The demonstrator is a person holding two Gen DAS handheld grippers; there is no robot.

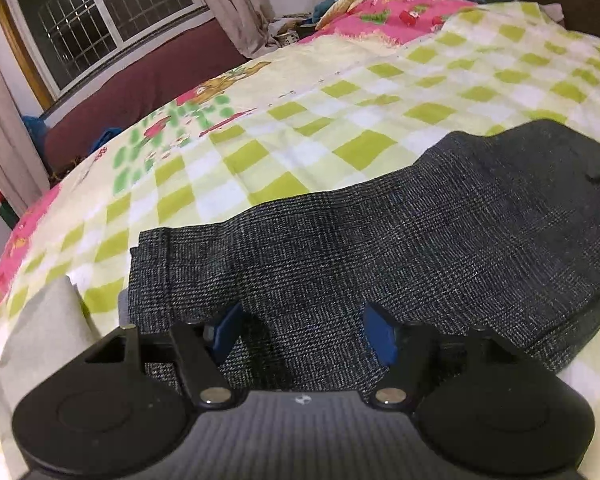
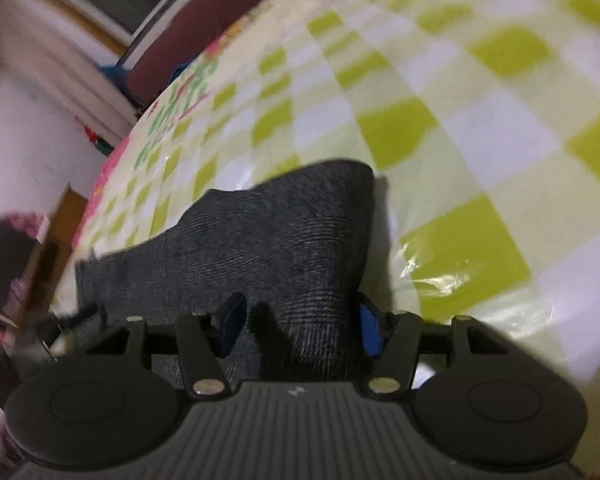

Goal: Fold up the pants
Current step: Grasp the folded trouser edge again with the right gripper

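We have the dark grey, finely checked woven pants (image 1: 380,248) lying flat on the green-and-white checked bedsheet (image 1: 300,128), and everything here we place from those pants. In the left wrist view their long axis runs crosswise to the fingers, from a hemmed end on the left toward a wider part on the right, so the left gripper (image 1: 306,334) meets them broadside, over their near edge and close to the hemmed end. Its blue-padded jaws stand spread, with cloth under and between them but nothing pinched. The right gripper (image 2: 298,328) sits at the opposite, wider end of the pants (image 2: 260,240), where a corner of fabric rises in a peak between its jaws; these too look spread, and we cannot tell for certain whether the pads bear on the cloth. At the far right of the pants in the left view a small dark piece of hardware shows, probably the other tool. We judge each hand is nearest its own end, so the fold would turn across the long axis.
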